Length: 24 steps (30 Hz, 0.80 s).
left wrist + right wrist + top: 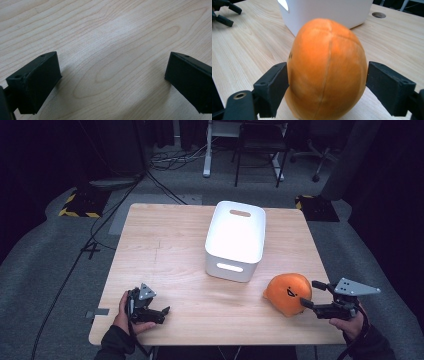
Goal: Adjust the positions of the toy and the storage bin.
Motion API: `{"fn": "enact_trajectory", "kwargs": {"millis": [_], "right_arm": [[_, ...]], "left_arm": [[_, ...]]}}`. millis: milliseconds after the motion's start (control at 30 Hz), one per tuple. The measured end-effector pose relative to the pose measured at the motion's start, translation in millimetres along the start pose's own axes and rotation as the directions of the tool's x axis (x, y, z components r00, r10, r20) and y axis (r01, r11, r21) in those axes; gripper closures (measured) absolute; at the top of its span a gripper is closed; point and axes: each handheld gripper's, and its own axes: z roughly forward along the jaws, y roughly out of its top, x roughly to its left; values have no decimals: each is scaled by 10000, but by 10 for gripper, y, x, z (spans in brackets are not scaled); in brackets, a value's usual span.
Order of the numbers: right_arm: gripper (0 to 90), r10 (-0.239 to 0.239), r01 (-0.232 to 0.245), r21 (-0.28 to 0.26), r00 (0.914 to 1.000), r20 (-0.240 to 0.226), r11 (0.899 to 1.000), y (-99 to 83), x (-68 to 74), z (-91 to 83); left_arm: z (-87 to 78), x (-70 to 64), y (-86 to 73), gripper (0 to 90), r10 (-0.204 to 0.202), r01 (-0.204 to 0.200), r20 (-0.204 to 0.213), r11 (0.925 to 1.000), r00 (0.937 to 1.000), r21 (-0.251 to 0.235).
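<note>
Right gripper (306, 294), jaws apart, straddling the orange plush toy (288, 293) just right of the white bin (236, 240); left gripper (161, 313), jaws apart, on bare table (165, 250) left of the bin

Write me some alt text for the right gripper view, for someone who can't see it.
A round orange plush toy sits on a light wooden table between the right gripper's two open black jaws, one on each side of it. Behind the toy stands a white plastic bin, and the left gripper shows at the top left corner.
</note>
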Motion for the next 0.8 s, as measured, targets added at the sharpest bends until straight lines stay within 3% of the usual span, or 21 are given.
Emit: {"fn": "enact_trajectory", "kwargs": {"millis": [300, 500, 800], "right_arm": [[178, -76, 76, 48, 9999, 75, 10000, 133, -5, 77], [159, -280, 274, 470, 9995, 117, 9985, 178, 42, 226], [153, 11, -24, 356, 9994, 358, 9994, 129, 47, 343]], "left_arm": [[-1, -1, 0, 3, 7, -7, -38, 10000, 10000, -6], [-1, -9, 0, 4, -62, 62, -106, 10000, 9999, -20], [11, -30, 16, 4, -236, 236, -261, 9997, 9994, -9]]}}
